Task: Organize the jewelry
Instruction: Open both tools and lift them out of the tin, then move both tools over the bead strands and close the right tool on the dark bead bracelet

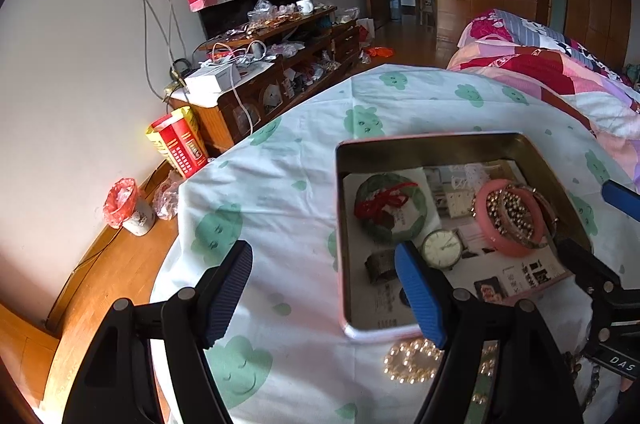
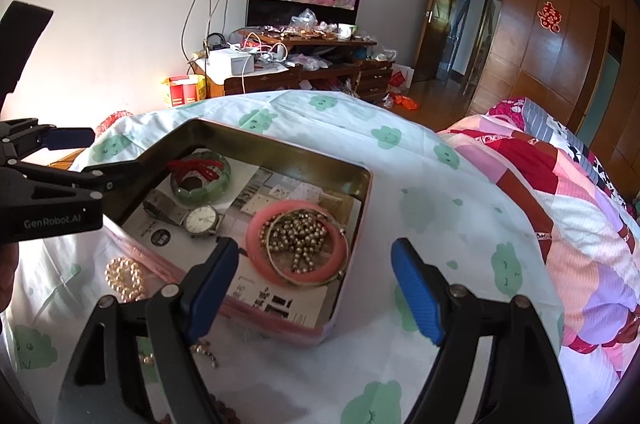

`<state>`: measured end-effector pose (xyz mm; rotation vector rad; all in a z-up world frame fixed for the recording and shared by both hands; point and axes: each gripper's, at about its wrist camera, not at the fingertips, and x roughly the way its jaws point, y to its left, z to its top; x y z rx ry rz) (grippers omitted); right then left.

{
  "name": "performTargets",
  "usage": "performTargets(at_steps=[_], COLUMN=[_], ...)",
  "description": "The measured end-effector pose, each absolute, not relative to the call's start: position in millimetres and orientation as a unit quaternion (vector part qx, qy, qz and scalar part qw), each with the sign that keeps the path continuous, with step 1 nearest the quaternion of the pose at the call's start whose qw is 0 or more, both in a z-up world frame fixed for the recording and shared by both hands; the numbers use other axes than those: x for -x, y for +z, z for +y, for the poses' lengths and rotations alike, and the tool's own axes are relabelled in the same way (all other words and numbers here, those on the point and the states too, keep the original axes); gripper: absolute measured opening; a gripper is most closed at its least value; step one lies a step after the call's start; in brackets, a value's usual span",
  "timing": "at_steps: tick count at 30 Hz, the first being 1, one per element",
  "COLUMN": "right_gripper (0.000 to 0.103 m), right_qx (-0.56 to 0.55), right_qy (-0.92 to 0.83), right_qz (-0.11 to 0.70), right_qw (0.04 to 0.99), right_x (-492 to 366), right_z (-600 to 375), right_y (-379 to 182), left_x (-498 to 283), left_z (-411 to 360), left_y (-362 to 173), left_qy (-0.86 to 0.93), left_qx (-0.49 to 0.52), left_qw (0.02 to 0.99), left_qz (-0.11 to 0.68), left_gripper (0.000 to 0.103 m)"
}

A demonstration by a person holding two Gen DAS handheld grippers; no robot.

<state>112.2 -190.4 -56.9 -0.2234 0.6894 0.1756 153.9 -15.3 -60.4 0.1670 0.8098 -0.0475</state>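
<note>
Tin (image 1: pixel 432 140): open, lidless, on tabletop under cloud-print cloth (image 1: pixel 280 184); presumably the collecting place for the jewelry.
Inside, laid flat and apart: green bangle (image 1: pixel 390 208) with red cord; watch (image 1: pixel 442 249); pink bangle (image 1: pixel 508 218) ringing a heap of gold beads (image 1: pixel 510 210), nested probably to save room.
Outside, just beside near wall of tin: pearl bracelet (image 1: pixel 412 360), not yet stored.
Left gripper (image 1: pixel 324 288): jaws apart, empty, one finger over the tin.
Right gripper (image 2: pixel 314 288): jaws apart, empty, near tin corner.
Right view only: beaded strand (image 2: pixel 206 352) on cloth behind left finger; tin's pink outer wall; quilt (image 2: pixel 560 192) alongside.
Left view only: floor, red-lined bin (image 1: pixel 128 206).
</note>
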Motion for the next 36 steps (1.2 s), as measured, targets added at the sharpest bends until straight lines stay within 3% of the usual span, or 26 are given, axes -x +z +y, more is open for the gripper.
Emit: performTargets(at_steps=[17, 36], right_gripper=[0.081, 0.081], right_qx=[0.115, 0.106], right_qy=[0.071, 0.064], right_qz=[0.375, 0.401], right_qw=[0.917, 0.908], right_x=[-38.0, -1.5], right_z=[-219.4, -224.7], right_y=[-78.7, -97.9], left_x=[-64.3, -23.9], left_z=[3.1, -68.7], left_y=[-81.7, -68.6], left_qy=[-0.041, -0.138], left_qx=[-0.049, -0.072], left_qw=[0.903, 0.894], left_qz=[0.424, 0.420], left_gripper=[0.074, 0.074])
